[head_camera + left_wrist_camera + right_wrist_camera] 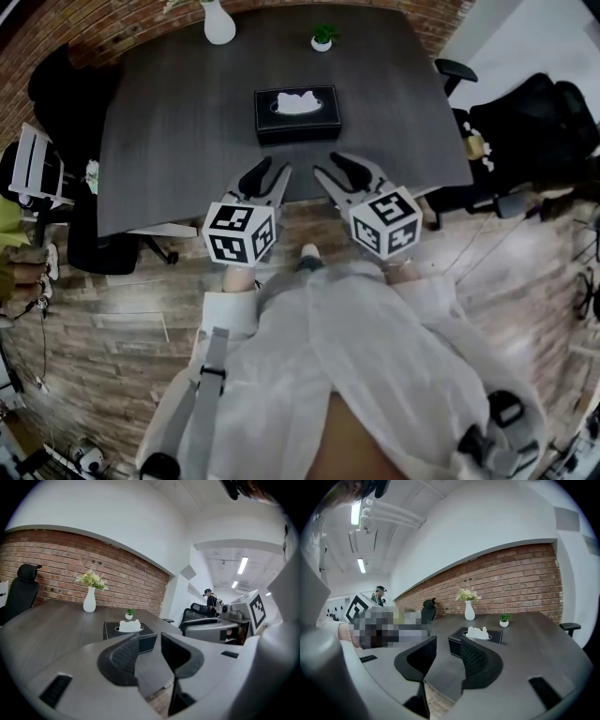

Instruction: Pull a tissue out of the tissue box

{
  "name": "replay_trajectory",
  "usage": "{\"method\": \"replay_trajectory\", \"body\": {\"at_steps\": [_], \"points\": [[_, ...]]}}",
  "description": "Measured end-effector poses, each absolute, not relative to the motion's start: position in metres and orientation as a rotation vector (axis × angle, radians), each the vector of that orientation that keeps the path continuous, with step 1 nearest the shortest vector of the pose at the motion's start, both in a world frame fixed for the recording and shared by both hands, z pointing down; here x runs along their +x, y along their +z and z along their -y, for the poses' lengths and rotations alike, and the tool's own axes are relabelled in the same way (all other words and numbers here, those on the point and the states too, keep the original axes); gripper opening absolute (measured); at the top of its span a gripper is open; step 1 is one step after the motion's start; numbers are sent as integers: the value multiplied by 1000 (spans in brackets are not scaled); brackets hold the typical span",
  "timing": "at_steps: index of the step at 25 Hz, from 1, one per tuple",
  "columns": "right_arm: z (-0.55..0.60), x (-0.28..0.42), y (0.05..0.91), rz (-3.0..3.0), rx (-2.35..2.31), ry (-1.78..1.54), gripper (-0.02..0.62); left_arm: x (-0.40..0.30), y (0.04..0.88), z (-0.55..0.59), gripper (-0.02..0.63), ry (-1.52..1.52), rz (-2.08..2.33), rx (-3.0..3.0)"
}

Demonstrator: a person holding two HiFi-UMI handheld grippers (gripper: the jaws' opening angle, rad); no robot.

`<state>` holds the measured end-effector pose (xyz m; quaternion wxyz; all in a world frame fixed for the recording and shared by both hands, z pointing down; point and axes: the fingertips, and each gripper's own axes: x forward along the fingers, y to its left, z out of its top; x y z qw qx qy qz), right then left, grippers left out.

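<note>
At the near edge of the dark grey wooden table (159, 141), my left gripper (271, 172) hovers with its jaws spread a little and nothing between them. Just beyond it, toward the far side and lined up between both tools, sits the black rectangular tissue box (298, 129). A white tissue (298, 103) is puffed out of its oval top slot. My right gripper (331, 167) hangs beside the left, its jaws likewise parted and empty. Neither touches the box.

I judge the reach has not begun. To do it well, I'd bring one gripper over the slot, pinch the tissue high on its raised fold and draw straight up. The other gripper would press on the lid's edge, since the box is probably light and could lift with the sheet. Grabbing too low risks catching the slot rim.

Round about, a black office chair (56, 84) stands far left. A white vase (218, 23) and a small potted plant (322, 37) sit at the table's far edge, and more black chairs (534, 117) stand to the right. None lies between the grippers and the box.
</note>
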<state>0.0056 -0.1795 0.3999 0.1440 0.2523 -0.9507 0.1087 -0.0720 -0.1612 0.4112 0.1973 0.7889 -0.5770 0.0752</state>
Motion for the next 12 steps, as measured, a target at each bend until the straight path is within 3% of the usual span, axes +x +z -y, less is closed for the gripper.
{"method": "replay_trajectory", "body": {"at_steps": [12], "points": [[236,10,424,2719,667,398,140,-72,436,203,132,223,1626,2096]]}}
